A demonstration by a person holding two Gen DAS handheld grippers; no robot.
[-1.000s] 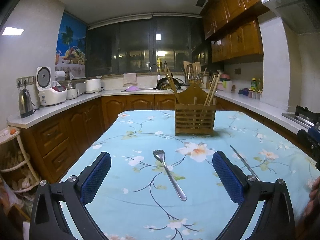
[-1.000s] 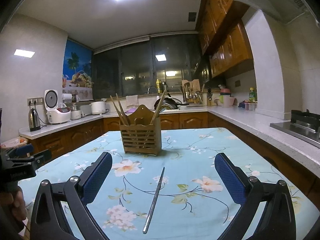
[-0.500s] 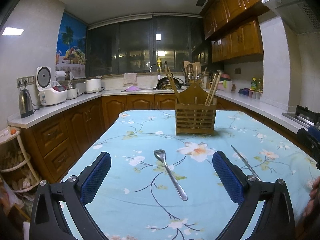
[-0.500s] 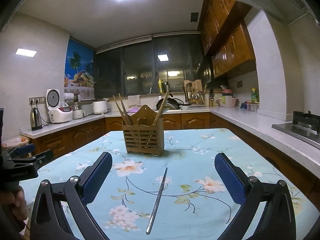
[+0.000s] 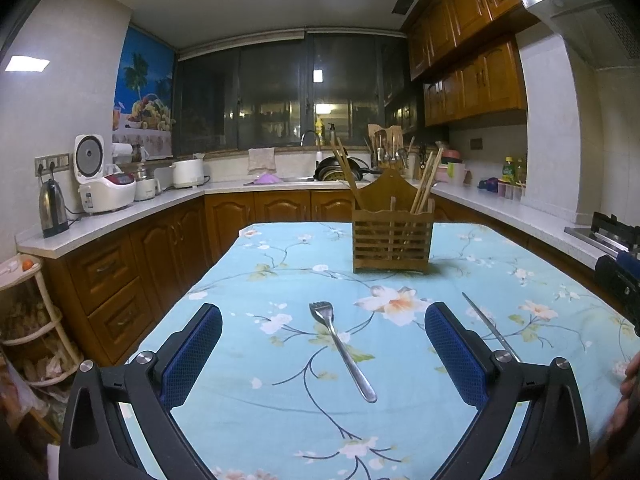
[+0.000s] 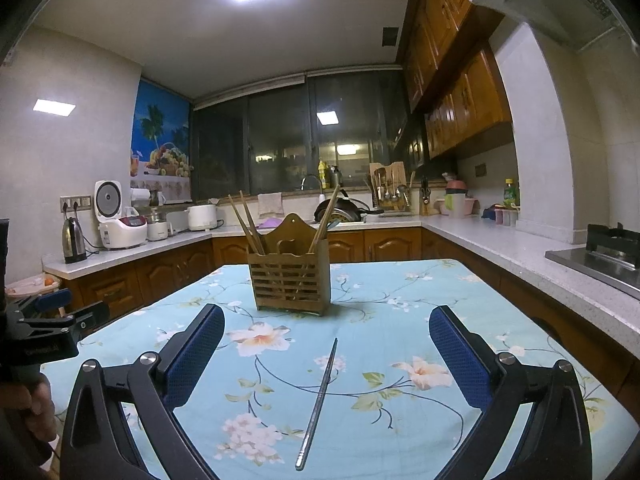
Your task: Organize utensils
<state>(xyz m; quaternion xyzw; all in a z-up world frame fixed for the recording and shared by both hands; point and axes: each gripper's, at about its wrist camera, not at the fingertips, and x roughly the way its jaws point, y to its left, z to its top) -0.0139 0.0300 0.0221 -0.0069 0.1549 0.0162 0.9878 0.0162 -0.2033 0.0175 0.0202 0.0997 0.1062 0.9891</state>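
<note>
The desk (image 5: 280, 412) fills the lower half of both views under a light blue cloth printed with flowers and thin branches, and wooden cabinets with a pale counter (image 5: 120, 216) run around it on three sides. Toward the far end of the desk stands a slatted wooden utensil holder (image 5: 392, 240), upright, with a peaked back panel; several wooden chopsticks (image 5: 427, 182) lean out of it to the left and to the right. The left claw (image 5: 324, 354) hangs low over the near part of the cloth, its two blue-padded fingers (image 5: 191, 356) spread wide apart with nothing between them but the desk. The right claw (image 6: 326, 356) is likewise spread wide and grips nothing; in the left wrist view only a dark corner of it shows at the right edge. A metal fork (image 5: 342, 350) lies flat on the cloth in the gap of the left claw, tines pointing toward the holder and handle toward the camera, well short of the holder. A single thin metal chopstick (image 6: 317, 402) lies flat in the gap of the right claw, its tip aimed at the holder; from the left wrist it appears just beyond the right finger, near the fork but apart from it.
</note>
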